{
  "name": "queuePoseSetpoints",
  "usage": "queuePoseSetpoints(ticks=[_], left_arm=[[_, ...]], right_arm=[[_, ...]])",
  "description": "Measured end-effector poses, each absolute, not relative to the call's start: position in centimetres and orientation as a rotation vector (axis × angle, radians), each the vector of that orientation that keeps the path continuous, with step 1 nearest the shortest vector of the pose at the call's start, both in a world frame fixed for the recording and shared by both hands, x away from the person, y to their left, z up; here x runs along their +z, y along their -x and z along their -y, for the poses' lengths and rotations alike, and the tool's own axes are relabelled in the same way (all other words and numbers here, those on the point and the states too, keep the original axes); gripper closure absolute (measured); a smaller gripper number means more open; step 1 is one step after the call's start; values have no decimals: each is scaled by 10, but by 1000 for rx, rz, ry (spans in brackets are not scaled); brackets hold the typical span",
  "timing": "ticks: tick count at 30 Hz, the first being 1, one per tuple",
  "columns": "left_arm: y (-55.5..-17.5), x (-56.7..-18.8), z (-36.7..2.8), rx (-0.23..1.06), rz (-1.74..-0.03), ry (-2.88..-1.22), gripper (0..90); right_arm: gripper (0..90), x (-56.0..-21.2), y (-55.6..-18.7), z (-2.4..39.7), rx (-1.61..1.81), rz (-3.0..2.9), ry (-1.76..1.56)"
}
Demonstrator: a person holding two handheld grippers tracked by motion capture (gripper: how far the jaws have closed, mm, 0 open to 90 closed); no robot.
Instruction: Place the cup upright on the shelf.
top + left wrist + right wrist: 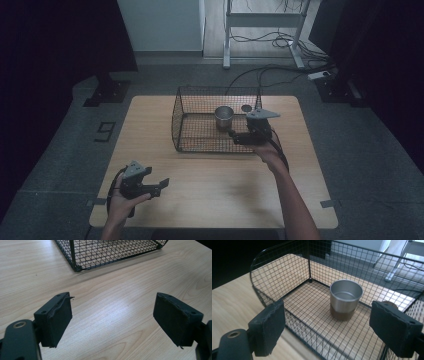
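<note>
**Q:** Right, item one: your claws?

**A:** Right claw (235, 136): jaws wide apart, nothing between them. It hangs at the near right corner of the basket (200, 89), above the rim and pointing into it. I judge it sits there because that line looks straight at the cup (345, 298). Left claw (162, 186): jaws wide too, empty, low over the near left part of the table (210, 200), well apart from the basket. I judge it is parked there to leave the right one room.

**Q:** Item two: the cup?

**A:** One metal cup, upright, open mouth up, brown band round its foot. It stands on the basket's wire floor, towards the far right side, touching no wall that I can make out. Neither claw touches it.

**Q:** Item three: the basket?

**A:** Black wire mesh, open top, rounded corners, flat on the wooden table towards the far edge. The open top is the only way in, hence my approach from above.

**Q:** Anything else?

**A:** One small round disc (246, 107) on the table just beyond the basket's far right wall. What it is, I cannot tell.
</note>
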State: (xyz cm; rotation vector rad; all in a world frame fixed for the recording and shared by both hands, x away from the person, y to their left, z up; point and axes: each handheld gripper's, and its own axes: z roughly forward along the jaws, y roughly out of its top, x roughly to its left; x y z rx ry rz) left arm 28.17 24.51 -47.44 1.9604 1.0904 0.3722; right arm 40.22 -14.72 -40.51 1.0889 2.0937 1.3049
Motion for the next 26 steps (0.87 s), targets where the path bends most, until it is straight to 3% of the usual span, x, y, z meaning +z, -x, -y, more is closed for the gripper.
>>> queuePoseSetpoints(ticks=[18,26], left_arm=[[-282,-477,-237,366,-1078,-1985,157],[-283,-478,-237,366,-1080,-1987,157]], right_arm=[[148,-495,-335,202,1297,-2066,-1246],[144,-501,-333,203,1256,-2030,-1231]])
